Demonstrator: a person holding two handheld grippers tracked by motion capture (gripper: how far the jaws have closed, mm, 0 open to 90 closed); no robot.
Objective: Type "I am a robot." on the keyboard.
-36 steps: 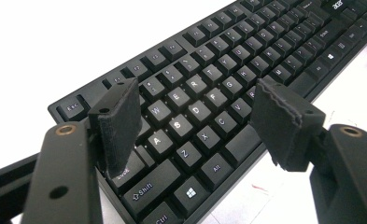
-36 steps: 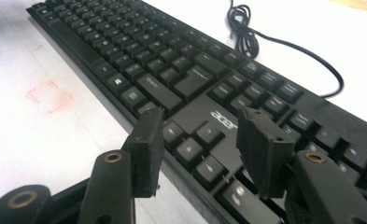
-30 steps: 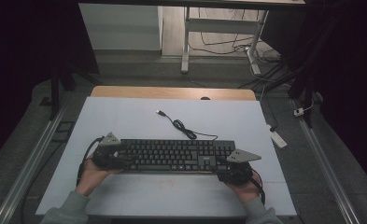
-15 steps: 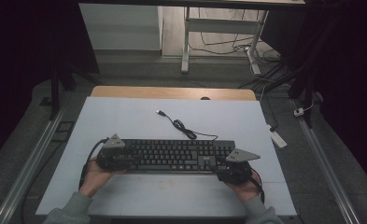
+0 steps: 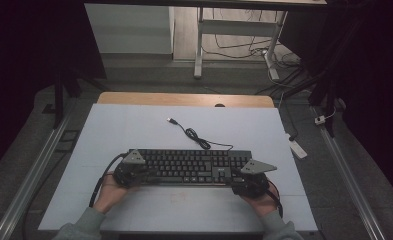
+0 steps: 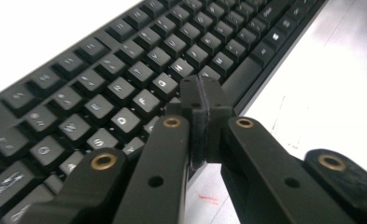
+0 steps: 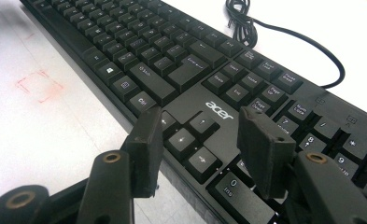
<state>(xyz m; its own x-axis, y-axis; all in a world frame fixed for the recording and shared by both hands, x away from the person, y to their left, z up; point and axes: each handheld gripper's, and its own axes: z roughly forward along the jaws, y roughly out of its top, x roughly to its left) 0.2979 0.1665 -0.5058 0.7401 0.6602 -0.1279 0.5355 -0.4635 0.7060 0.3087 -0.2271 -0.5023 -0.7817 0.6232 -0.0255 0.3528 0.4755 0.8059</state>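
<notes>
Black claws (image 6: 204, 100), brass rivets, grey triangular plates, grey-green sleeves (image 5: 84, 226)

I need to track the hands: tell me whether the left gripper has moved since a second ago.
Yes. The left gripper slid rightward along the keyboard, farther in from its left end, and its jaws have just closed, empty.

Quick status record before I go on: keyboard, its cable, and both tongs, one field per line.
keyboard: black Acer keyboard, flat on the white table
cable: black USB cable, loose on the table behind the keyboard, plug free
left tongs: have just been closing, now shut, nothing between them, tips over the letter keys
right tongs: open, straddling the arrow keys
</notes>
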